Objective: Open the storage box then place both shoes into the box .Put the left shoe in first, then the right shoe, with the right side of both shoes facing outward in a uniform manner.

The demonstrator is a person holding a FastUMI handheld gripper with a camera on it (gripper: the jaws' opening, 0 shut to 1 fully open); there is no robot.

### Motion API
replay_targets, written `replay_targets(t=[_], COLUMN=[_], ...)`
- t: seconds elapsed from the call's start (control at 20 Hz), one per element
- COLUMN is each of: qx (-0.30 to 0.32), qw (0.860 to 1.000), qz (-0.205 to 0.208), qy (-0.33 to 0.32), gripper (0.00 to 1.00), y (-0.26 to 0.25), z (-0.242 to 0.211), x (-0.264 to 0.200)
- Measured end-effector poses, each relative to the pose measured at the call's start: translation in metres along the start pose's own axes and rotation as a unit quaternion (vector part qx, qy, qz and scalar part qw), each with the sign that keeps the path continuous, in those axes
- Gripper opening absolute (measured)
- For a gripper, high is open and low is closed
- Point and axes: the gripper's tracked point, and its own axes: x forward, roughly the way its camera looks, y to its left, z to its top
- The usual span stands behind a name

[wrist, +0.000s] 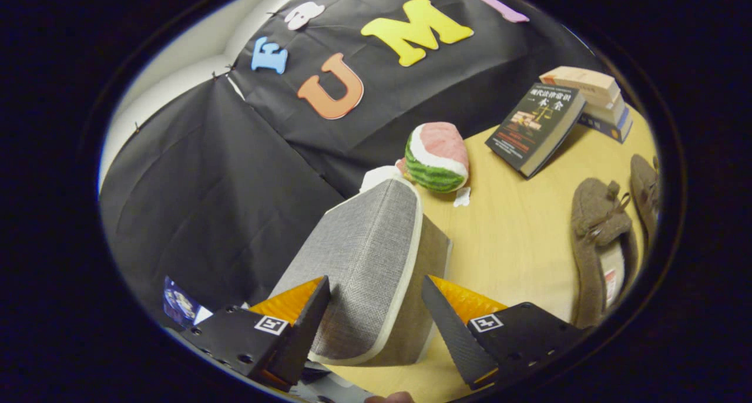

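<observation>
gripper [376, 309]: my fingers are spread wide, one on each side of the box's near end, not pressing it.
storage box [358, 256]: grey fabric, lid on, on the wooden table [511, 232].
shoes [599, 244]: two brown ones lie apart to its right.

My tongs [376, 309] are spread wide, with the grey fabric storage box [367, 262] between the fingers, its lid closed. Beyond it on the wooden bench [511, 227] sit a toy watermelon slice [437, 156], leaning books [537, 127], and two brown shoes [599, 244] well apart from the box.
</observation>
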Motion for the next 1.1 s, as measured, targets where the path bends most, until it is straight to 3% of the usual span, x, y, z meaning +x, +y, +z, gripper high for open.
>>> replay_targets(t=[0.35,0.5,0.65,0.7,0.8,0.85,0.9,1.1], qx=[0.079,0.102,0.088,0.077,0.05,0.048,0.04,0.017], qw=[0.996,0.993,0.993,0.994,0.997,0.997,0.996,0.995], qz=[0.033,0.053,0.076,0.072,0.06,0.065,0.077,0.099], qy=[0.034,0.036,0.015,0.006,-0.019,-0.02,-0.017,-0.023], gripper=[0.93,0.76,0.66,0.56,0.09,0.05,0.0,0.0], y=[0.012,0.022,0.042,0.046,0.051,0.065,0.071,0.112], z=[-0.001,0.009,0.029,0.038,0.059,0.04,0.067,0.089], x=[0.005,-0.001,-0.016,-0.018,-0.02,-0.027,-0.021,-0.022])
